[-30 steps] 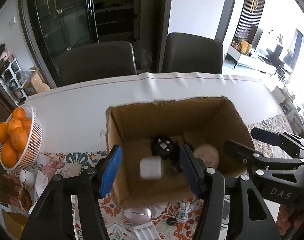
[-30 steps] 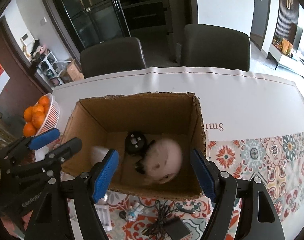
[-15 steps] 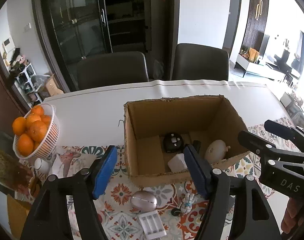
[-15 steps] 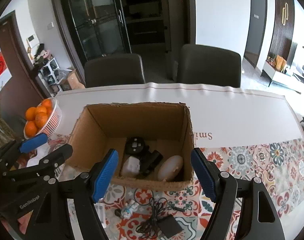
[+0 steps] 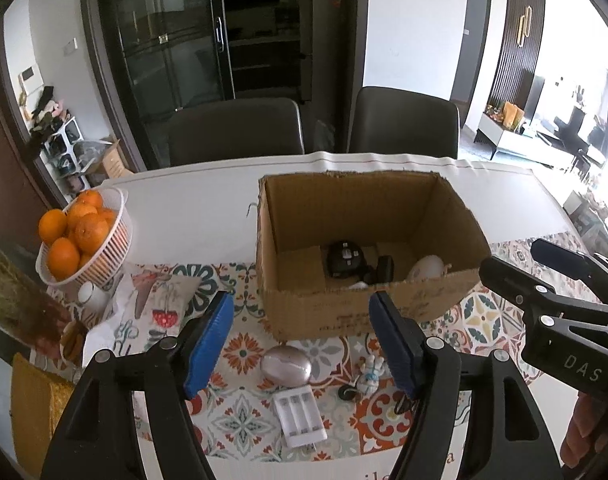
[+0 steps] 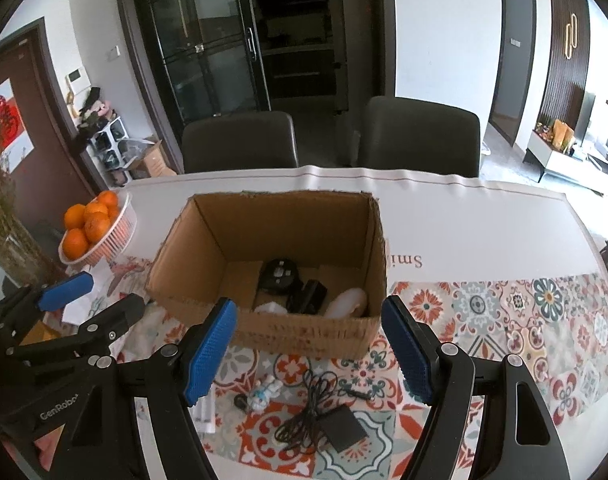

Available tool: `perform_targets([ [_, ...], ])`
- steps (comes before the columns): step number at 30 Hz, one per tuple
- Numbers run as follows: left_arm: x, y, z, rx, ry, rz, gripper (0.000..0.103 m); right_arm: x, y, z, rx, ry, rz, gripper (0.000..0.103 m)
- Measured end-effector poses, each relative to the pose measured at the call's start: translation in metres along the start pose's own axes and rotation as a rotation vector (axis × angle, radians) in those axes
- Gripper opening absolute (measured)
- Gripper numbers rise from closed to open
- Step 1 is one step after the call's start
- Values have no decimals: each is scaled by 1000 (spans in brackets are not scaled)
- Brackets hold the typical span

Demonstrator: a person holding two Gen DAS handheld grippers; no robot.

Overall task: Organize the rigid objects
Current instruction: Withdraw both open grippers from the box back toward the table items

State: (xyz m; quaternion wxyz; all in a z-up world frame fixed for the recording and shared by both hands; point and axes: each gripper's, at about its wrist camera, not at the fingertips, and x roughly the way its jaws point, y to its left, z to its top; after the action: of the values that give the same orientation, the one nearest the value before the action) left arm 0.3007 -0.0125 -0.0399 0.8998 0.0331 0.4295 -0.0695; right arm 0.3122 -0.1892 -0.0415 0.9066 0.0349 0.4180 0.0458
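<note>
In the left wrist view, the left gripper [image 5: 302,340] is seen at lower centre with its jaws apart and nothing between them. The cardboard box [image 5: 368,312] at centre already holds a black round gadget [image 5: 344,258], a small black block [image 5: 385,267] and a white egg-shaped thing [image 5: 426,267]. Left on the patterned mat in the lower middle are a silvery oval [image 5: 286,364], a white battery case [image 5: 300,414] and a small figurine [image 5: 370,372].

In the right wrist view, the right gripper [image 6: 310,354] is likewise spread and empty. A black adapter with its cord [image 6: 340,426] lies at lower centre, still outside the box. The task is judged partly done.
</note>
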Motion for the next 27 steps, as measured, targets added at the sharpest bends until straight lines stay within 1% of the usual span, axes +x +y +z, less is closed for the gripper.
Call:
perform_targets([
  [11,9,11,-32,-18,62,1,70,8,13,-28,-4,42,26,76],
  [22,23,14,-68,-57,135,-10,70,18,17,-58,-27,88,15,76],
  [24,25,13,-74,-68,149,-22,70,17,15,-63,-25,81,13,76],
  [27,25,10,-84,-76,150,-23,70,12,13,-73,-25,48,3,76],
])
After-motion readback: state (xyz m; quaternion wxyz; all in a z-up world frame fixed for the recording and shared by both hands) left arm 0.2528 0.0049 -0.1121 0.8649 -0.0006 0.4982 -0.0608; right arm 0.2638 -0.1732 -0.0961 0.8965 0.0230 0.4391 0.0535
